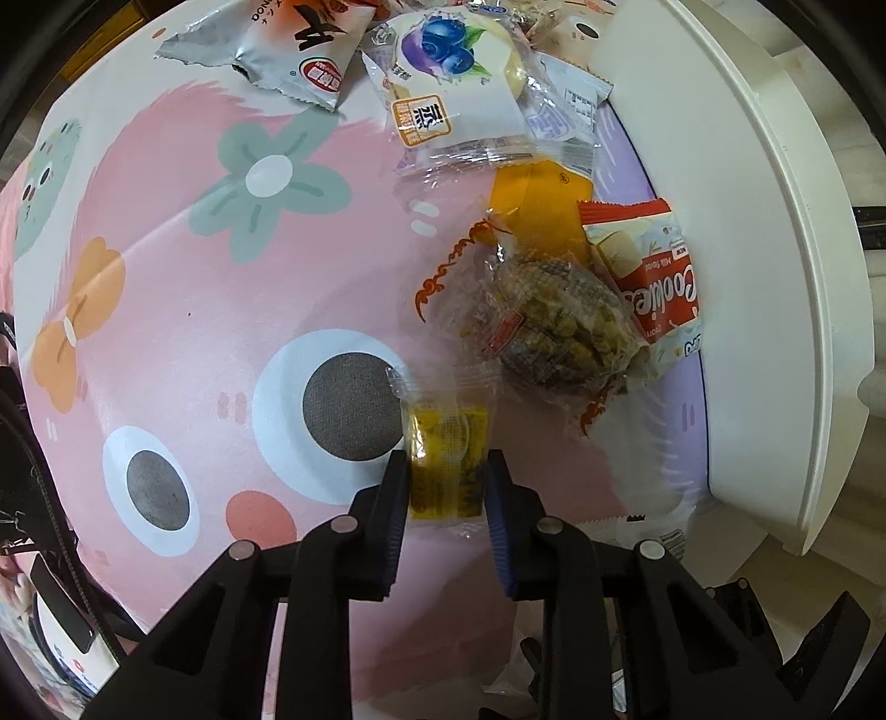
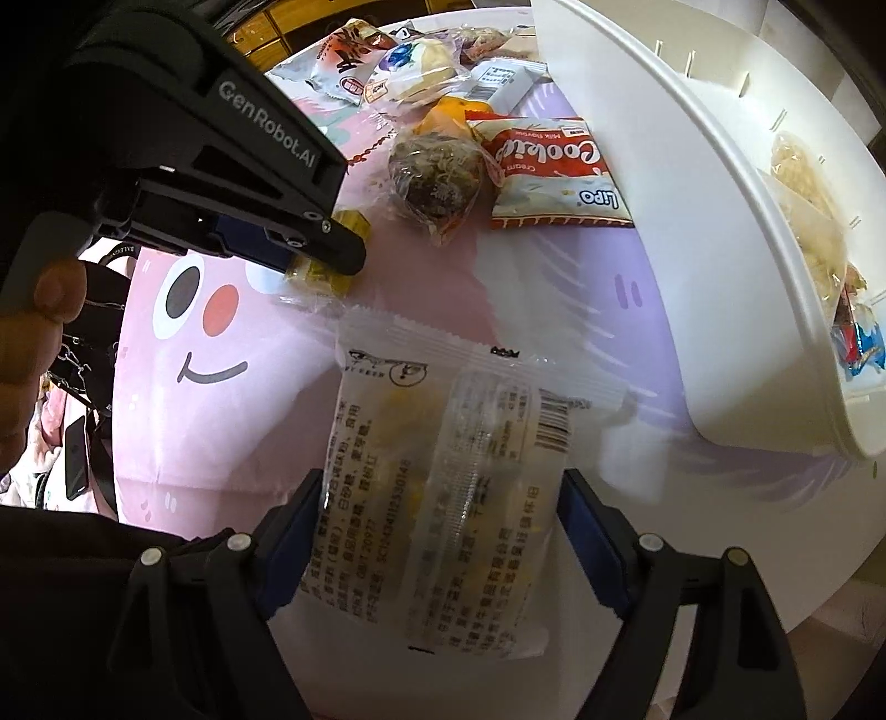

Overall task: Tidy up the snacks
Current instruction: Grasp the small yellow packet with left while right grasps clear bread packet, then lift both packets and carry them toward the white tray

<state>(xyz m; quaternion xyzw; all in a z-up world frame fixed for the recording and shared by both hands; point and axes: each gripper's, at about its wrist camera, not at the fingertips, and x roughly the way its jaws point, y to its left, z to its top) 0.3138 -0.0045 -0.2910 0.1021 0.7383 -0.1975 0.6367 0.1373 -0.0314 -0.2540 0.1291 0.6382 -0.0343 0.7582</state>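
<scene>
My left gripper (image 1: 446,462) points down at the pink cartoon tablecloth (image 1: 183,310) and is shut on a small yellow snack in clear wrap (image 1: 446,443). The right wrist view shows that same gripper (image 2: 332,257) from the side, with the yellow snack (image 2: 321,274) pinched at its tip. My right gripper (image 2: 442,479) straddles a large flat white packet with printed text (image 2: 421,410). Its blue pads (image 2: 576,498) stand at the packet's two long edges, and the packet lies flat and uncrumpled.
A white bin (image 2: 692,249) at the right holds several snacks (image 2: 814,183). Loose beside it lie a red cookies pack (image 1: 659,277), a clear-wrapped dark cake (image 1: 559,327), a blueberry bun (image 1: 454,72) and a silver pack (image 1: 293,50). A hand (image 2: 33,332) shows at left.
</scene>
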